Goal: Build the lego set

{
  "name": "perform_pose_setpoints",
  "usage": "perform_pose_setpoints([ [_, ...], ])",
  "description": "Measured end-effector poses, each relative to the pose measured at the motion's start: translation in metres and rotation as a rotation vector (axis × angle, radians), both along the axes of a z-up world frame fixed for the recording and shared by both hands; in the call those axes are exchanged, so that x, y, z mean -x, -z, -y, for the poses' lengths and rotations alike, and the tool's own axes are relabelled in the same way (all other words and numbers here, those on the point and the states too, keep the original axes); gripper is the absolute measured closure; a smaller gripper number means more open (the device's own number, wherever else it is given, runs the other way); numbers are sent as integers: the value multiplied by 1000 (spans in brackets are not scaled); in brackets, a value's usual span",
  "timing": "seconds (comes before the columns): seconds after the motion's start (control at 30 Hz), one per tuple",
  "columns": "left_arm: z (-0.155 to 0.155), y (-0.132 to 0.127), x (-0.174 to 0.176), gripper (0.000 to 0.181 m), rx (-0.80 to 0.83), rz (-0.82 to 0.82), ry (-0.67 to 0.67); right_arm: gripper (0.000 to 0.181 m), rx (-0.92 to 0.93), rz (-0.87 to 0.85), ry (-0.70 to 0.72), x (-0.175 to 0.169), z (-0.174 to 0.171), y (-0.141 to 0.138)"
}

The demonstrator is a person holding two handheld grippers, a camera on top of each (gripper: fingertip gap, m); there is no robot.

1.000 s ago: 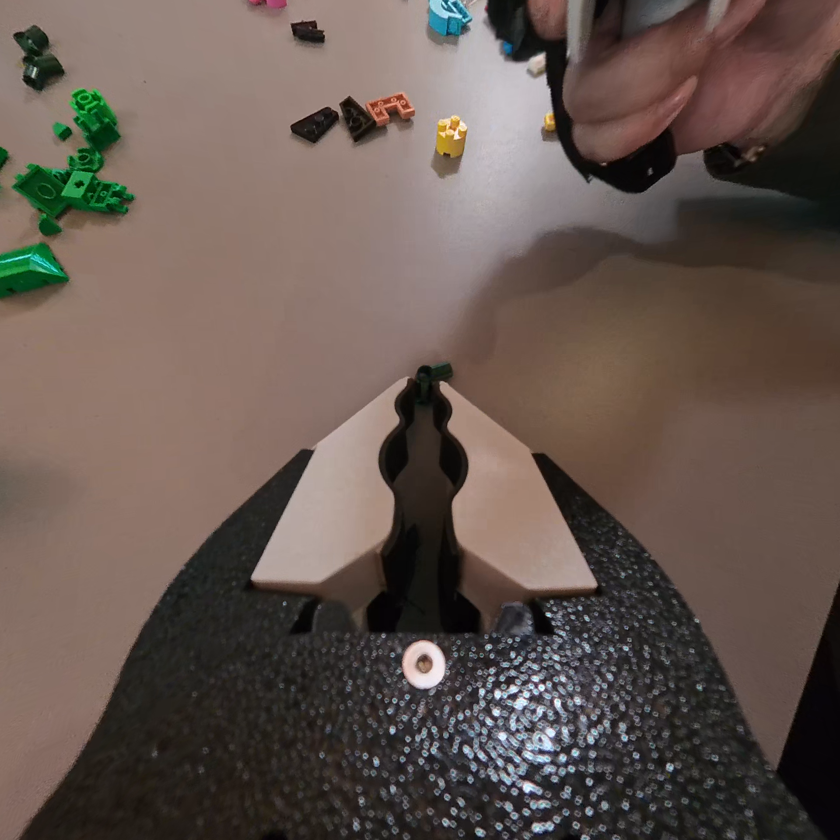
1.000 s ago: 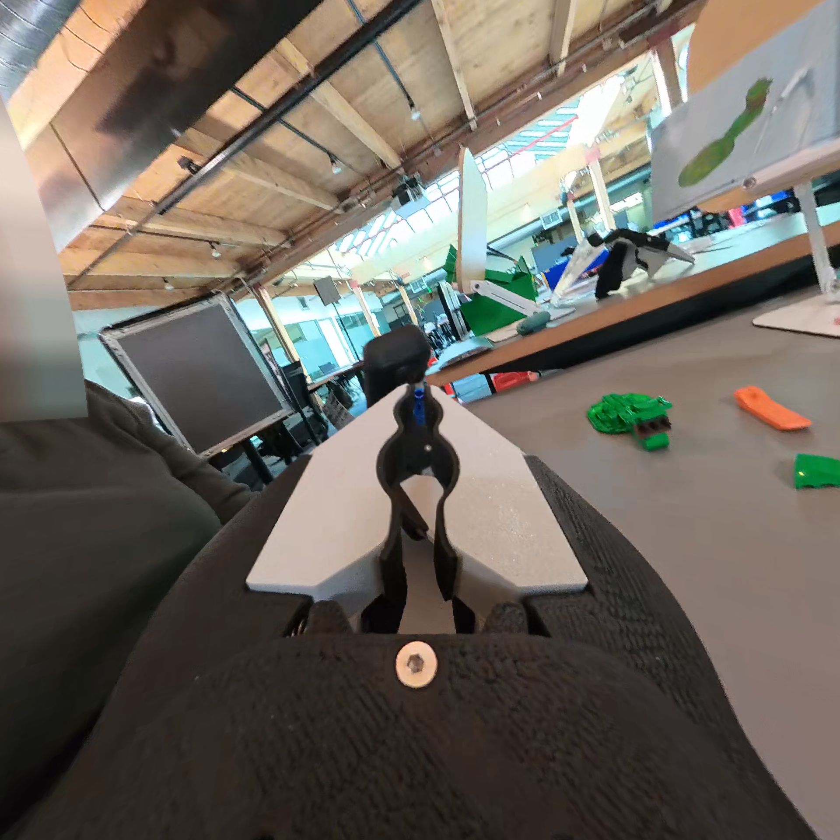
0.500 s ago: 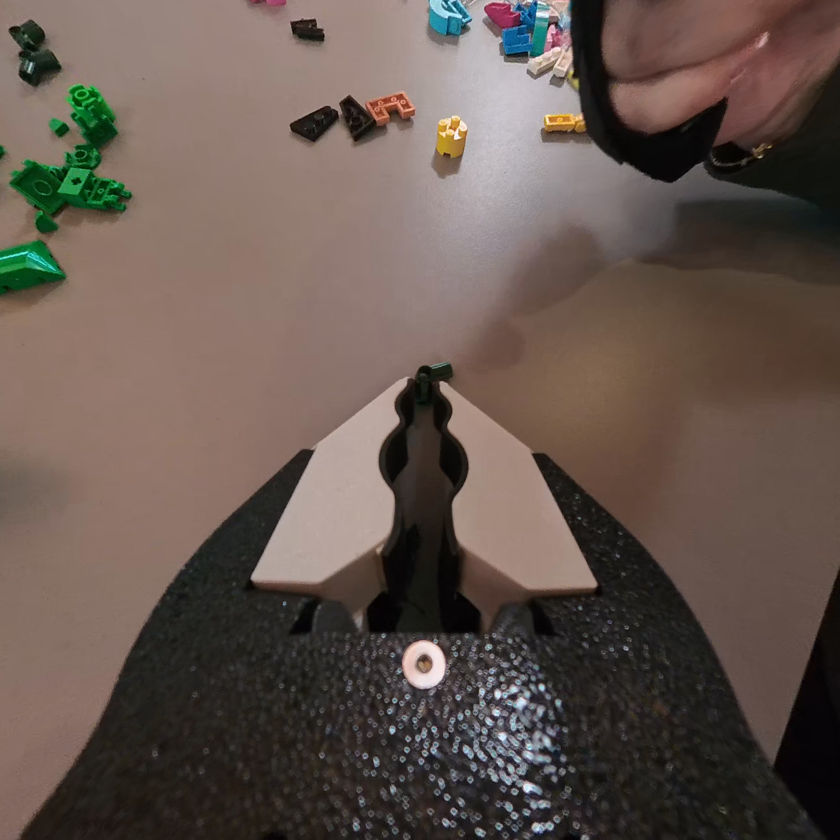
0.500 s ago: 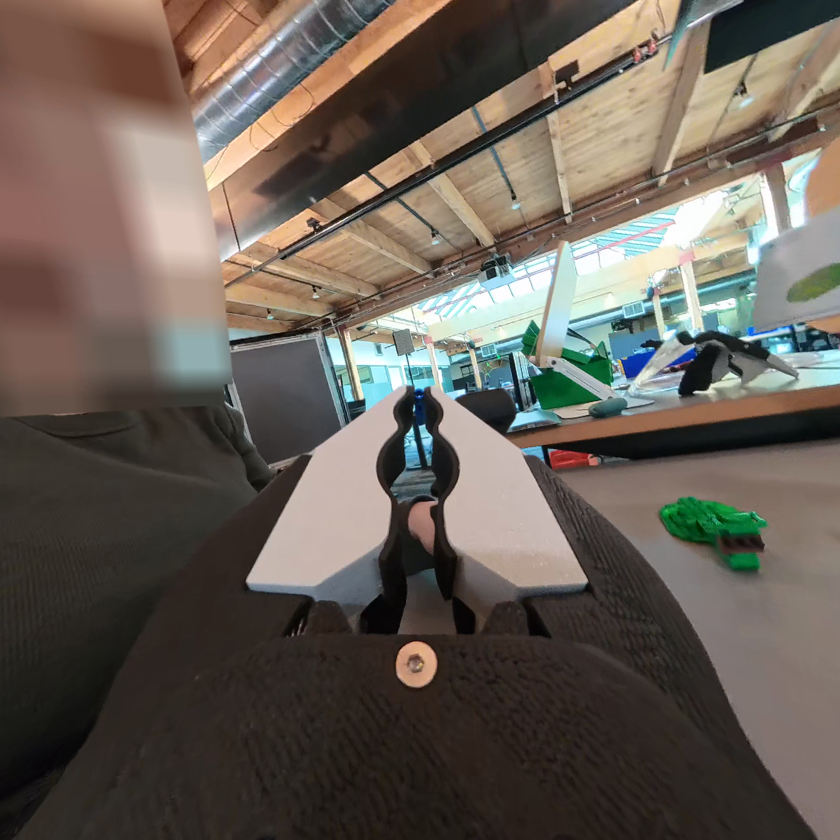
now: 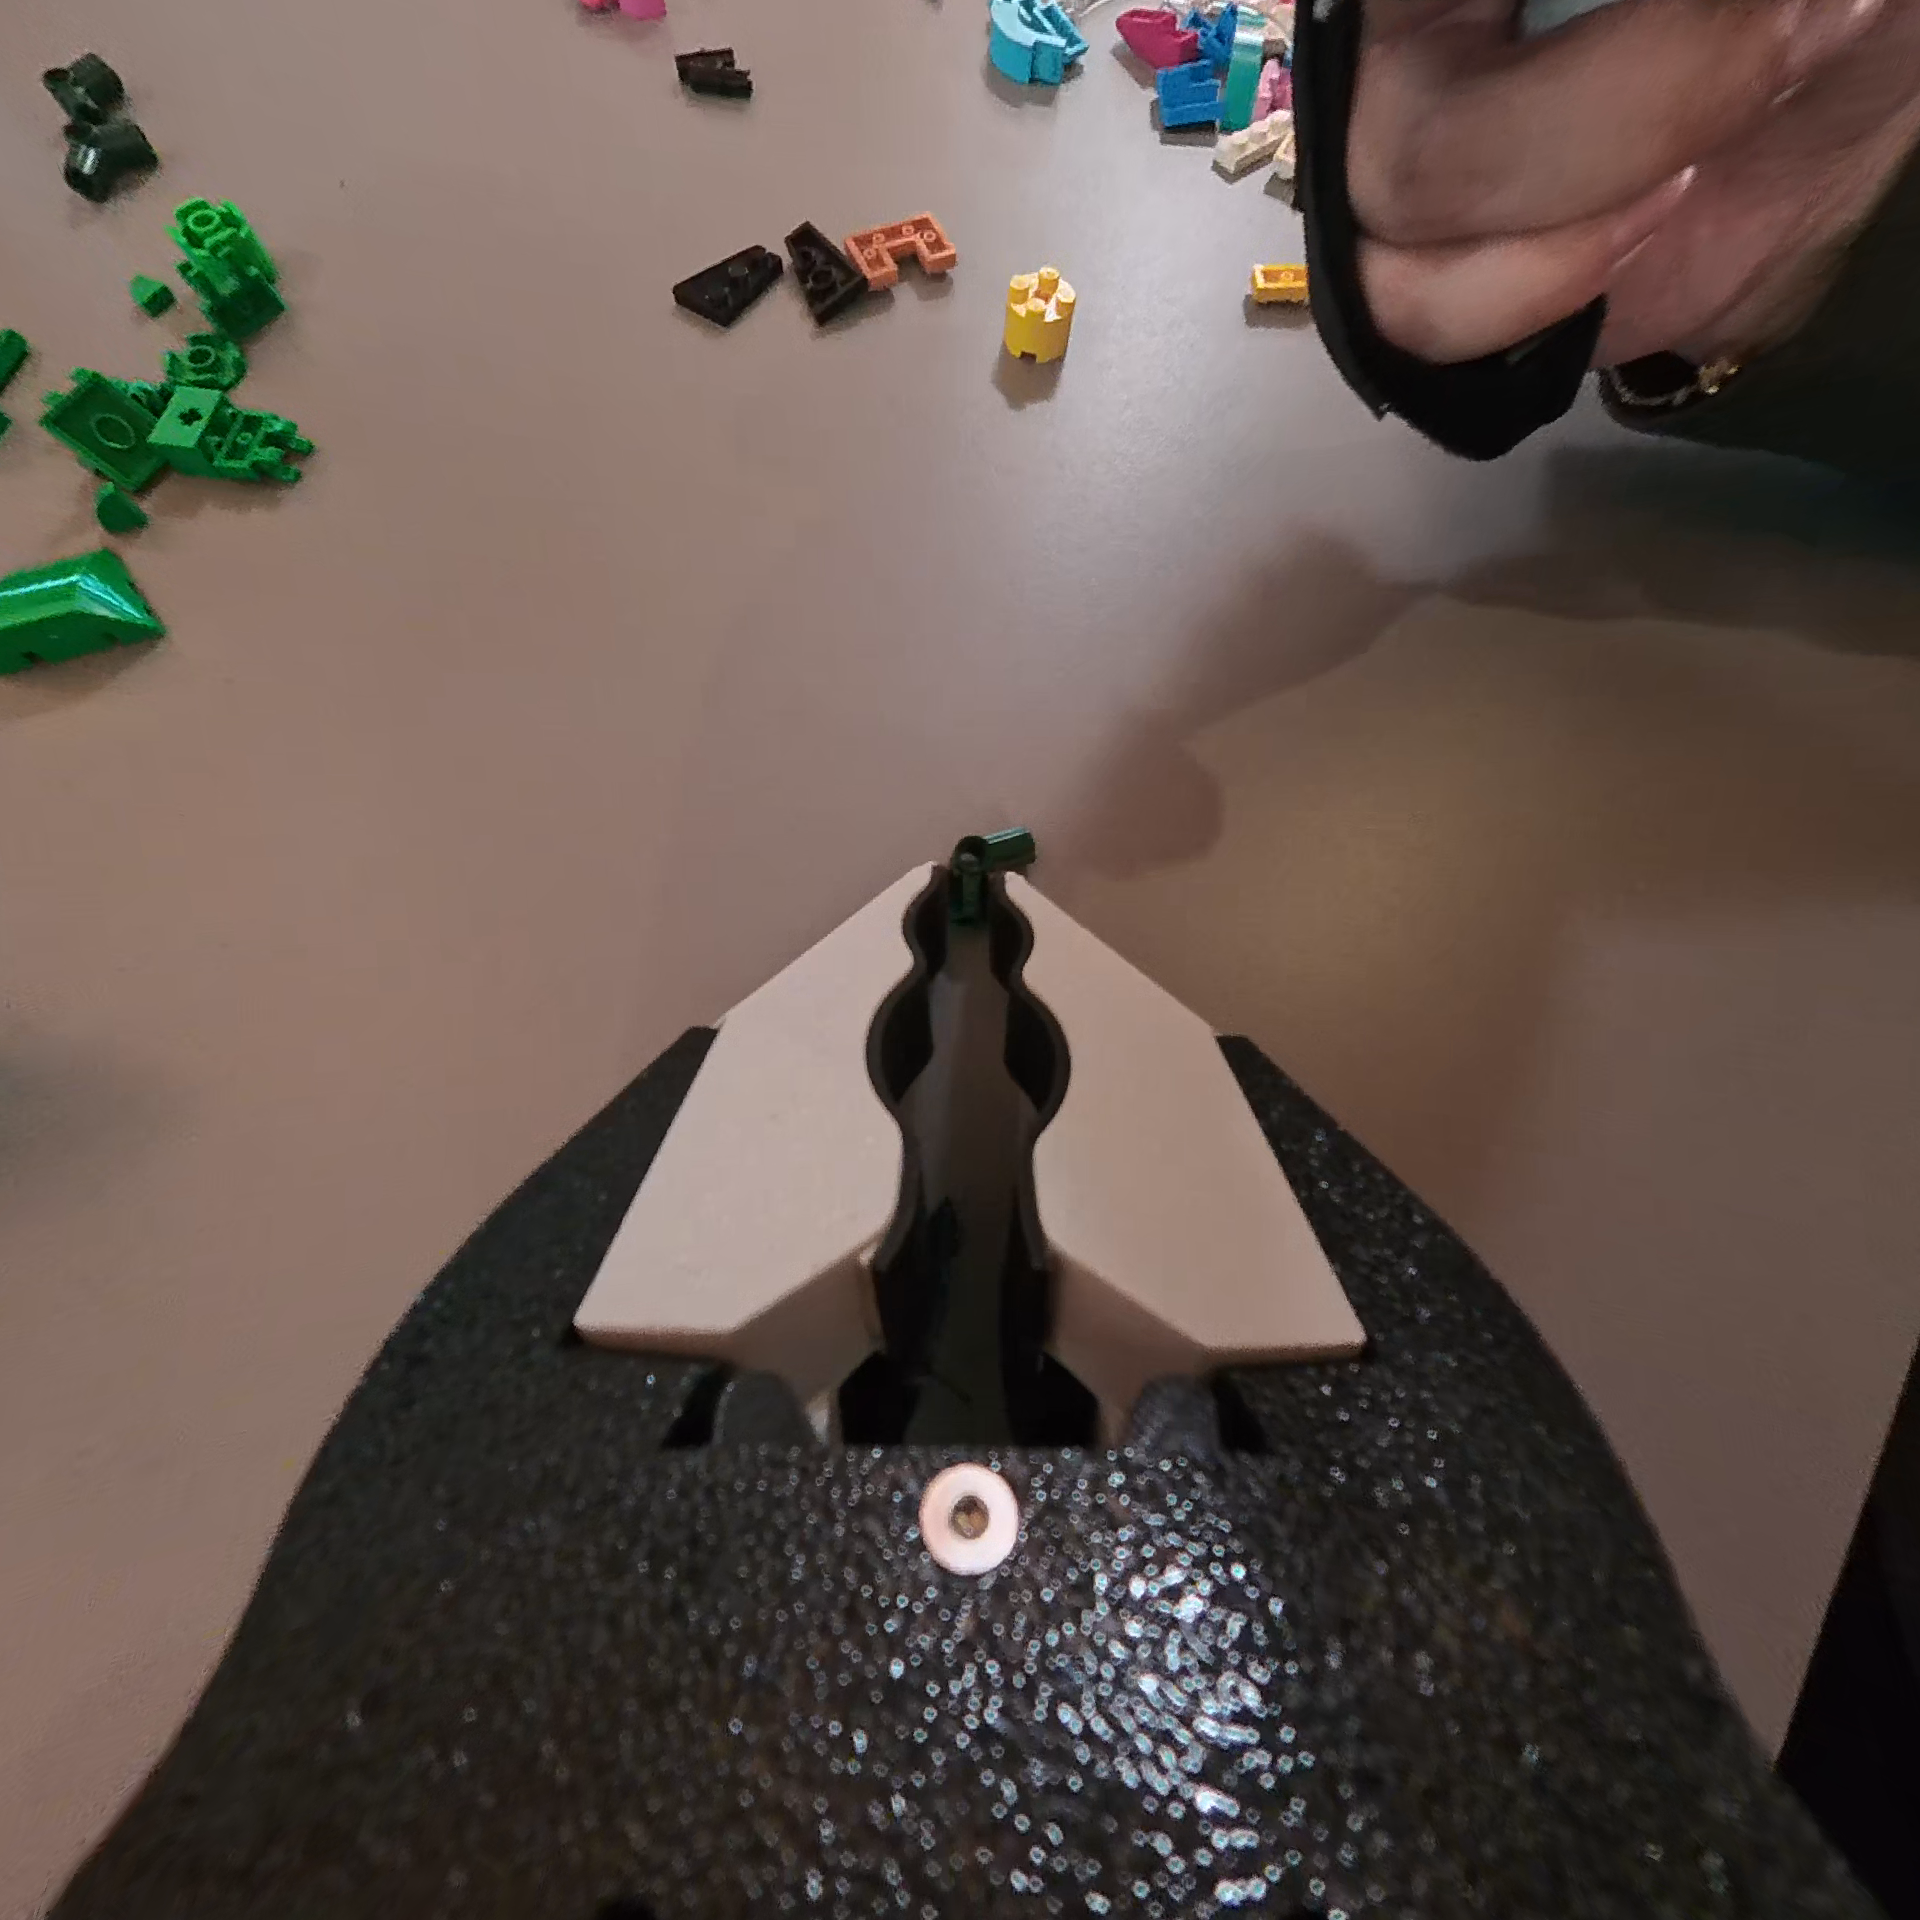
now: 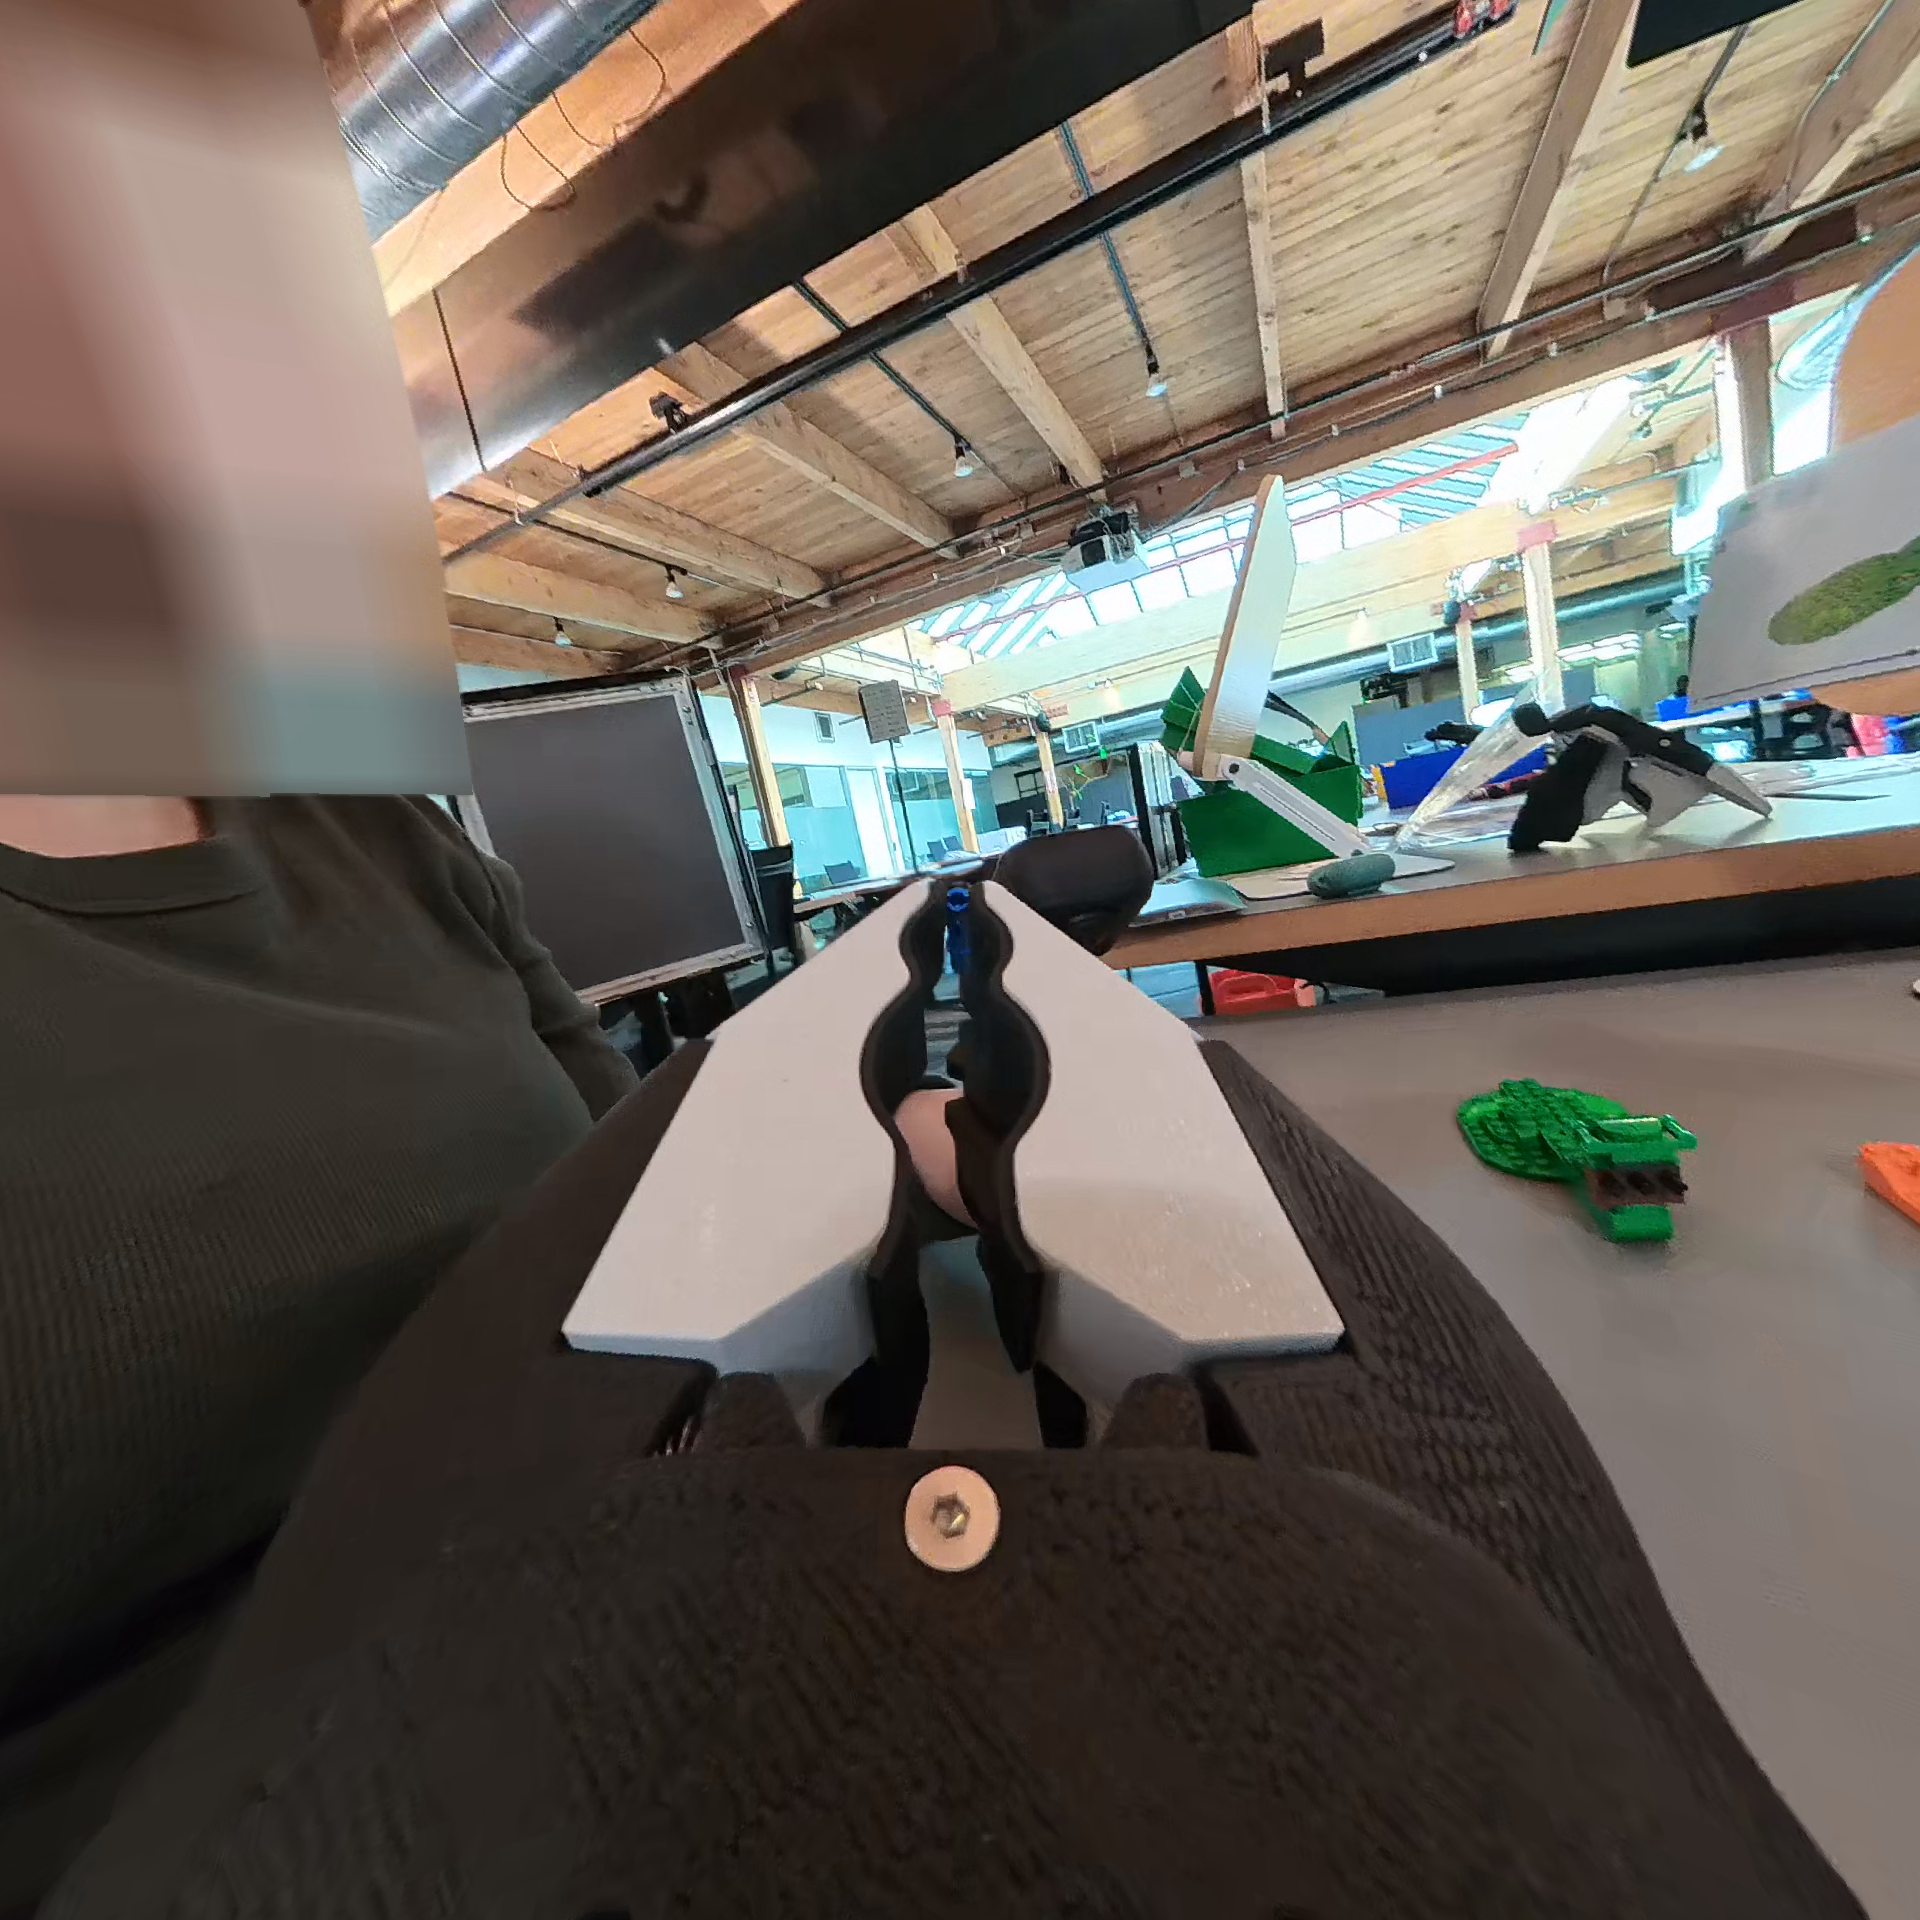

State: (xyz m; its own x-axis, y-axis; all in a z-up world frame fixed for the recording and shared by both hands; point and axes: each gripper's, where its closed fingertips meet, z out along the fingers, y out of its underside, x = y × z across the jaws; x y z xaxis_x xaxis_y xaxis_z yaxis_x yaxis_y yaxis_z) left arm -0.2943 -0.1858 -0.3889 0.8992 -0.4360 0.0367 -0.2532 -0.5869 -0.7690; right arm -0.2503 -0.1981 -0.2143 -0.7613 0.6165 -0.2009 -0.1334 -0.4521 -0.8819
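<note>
My left gripper (image 5: pixel 975 883) is shut on a small dark green lego piece (image 5: pixel 989 864) and holds it above the brown table (image 5: pixel 582 727). My right gripper (image 6: pixel 956 902) is shut on a small blue lego piece (image 6: pixel 957 920); it is lifted and tilted up toward the room, close to a person's chest. In the left wrist view the hand holding the right gripper (image 5: pixel 1507 197) shows blurred at the top right. A green lego build (image 6: pixel 1558 1143) lies on the table to the right of the right gripper.
Loose green pieces (image 5: pixel 156 416) lie at far left, black wedges (image 5: pixel 769 281), an orange plate (image 5: pixel 902 249) and a yellow round brick (image 5: pixel 1039 312) at the back, mixed coloured pieces (image 5: pixel 1195 73) at top right. An orange piece (image 6: pixel 1896 1174) lies at the right edge. The tips of one gripper are about 15 cm away from the tips of the other. My left gripper's tips are some 15 cm from the orange plate (image 5: pixel 902 249).
My right gripper has tilted up and swung toward the person, and its hand has moved up and right in the left wrist view. My left gripper has held still with its green piece.
</note>
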Motion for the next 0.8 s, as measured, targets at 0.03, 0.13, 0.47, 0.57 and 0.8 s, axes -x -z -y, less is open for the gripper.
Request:
perform_pose_setpoints([
  [0.03, 0, 0, 0, 176, 3, 2, -7, 180, -6, 3, 7, 1, 0, 1],
  [0.13, -1, 0, 2, 176, 11, 9, -26, 180, -36, 19, 42, 6, 0, 6],
  [0.47, -26, -23, 27, 176, -130, -125, 43, 179, -186, 57, 497, 49, -37, 30],
  [0.57, -41, -27, 44, 176, -134, -173, 81, 179, -254, 88, 686, 62, -62, 41],
  [0.8, -48, -22, 40, 176, -173, -144, 185, 179, -535, 57, 901, 88, -77, 51],
])
